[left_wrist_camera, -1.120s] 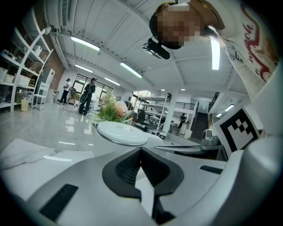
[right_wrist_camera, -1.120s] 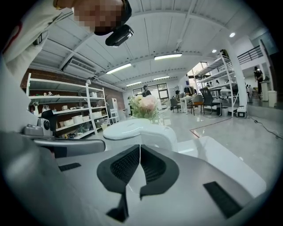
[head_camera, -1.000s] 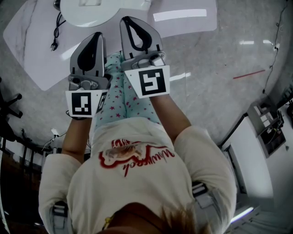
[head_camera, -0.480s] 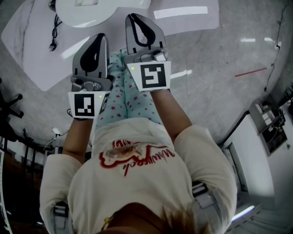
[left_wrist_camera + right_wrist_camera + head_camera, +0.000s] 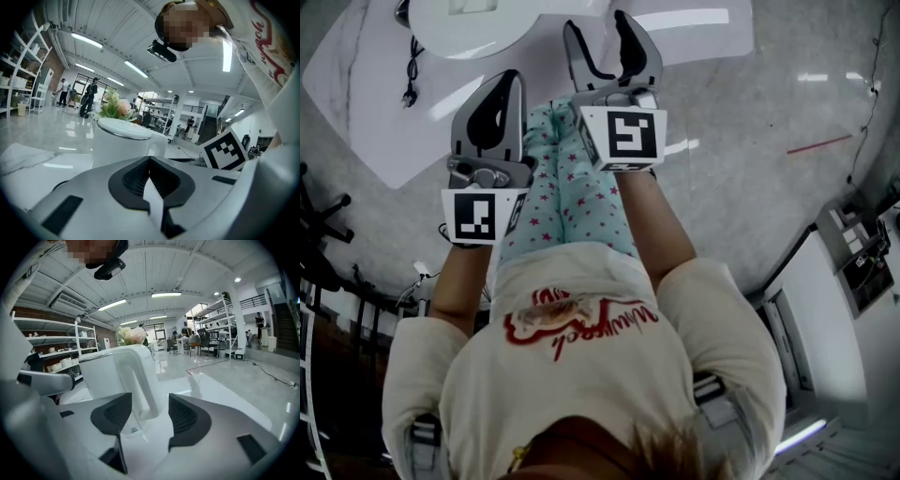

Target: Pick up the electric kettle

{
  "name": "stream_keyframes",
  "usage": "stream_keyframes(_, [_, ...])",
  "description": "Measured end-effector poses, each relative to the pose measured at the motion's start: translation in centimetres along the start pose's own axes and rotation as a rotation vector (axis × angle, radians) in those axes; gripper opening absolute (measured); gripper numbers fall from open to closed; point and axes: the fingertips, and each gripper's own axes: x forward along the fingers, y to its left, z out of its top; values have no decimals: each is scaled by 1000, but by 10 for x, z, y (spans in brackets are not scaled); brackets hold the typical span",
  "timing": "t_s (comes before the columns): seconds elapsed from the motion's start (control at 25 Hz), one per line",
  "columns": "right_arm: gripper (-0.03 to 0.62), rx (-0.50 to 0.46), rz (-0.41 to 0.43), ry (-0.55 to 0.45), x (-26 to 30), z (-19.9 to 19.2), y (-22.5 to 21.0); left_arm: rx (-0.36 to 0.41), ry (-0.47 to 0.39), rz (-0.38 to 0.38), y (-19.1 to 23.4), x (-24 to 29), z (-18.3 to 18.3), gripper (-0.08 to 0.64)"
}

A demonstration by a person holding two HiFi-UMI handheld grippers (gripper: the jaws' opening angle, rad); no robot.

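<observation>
The white electric kettle point(image 5: 483, 21) stands on a white table point(image 5: 375, 112) at the top of the head view. My right gripper point(image 5: 598, 26) is open, and its jaws have just been opening with nothing clamped between them. In the right gripper view the kettle's looped handle point(image 5: 140, 380) stands just ahead of the gap between the right gripper's point(image 5: 150, 416) dark pads, which do not touch it. My left gripper point(image 5: 504, 82) is shut and empty, short of the table edge. The left gripper view shows the closed left gripper point(image 5: 150, 161) and the kettle's lidded body point(image 5: 123, 143) beyond it.
A black power cord with a plug point(image 5: 411, 66) lies on the table left of the kettle. A second white slab point(image 5: 703, 33) lies to the right. Flowers point(image 5: 131, 335) stand behind the kettle, shelving point(image 5: 47, 345) beyond. A red line point(image 5: 818, 145) marks the glossy floor.
My right gripper has moved forward toward the kettle and its jaws have gone from shut to wide open. The left gripper has stayed where it was, still shut.
</observation>
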Motion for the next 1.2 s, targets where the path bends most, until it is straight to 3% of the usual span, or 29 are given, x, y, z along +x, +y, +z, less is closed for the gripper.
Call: stream_keyframes(1.2, [235, -15, -90, -15, 60, -1, -21, -70, 13, -2, 0, 0, 3, -2])
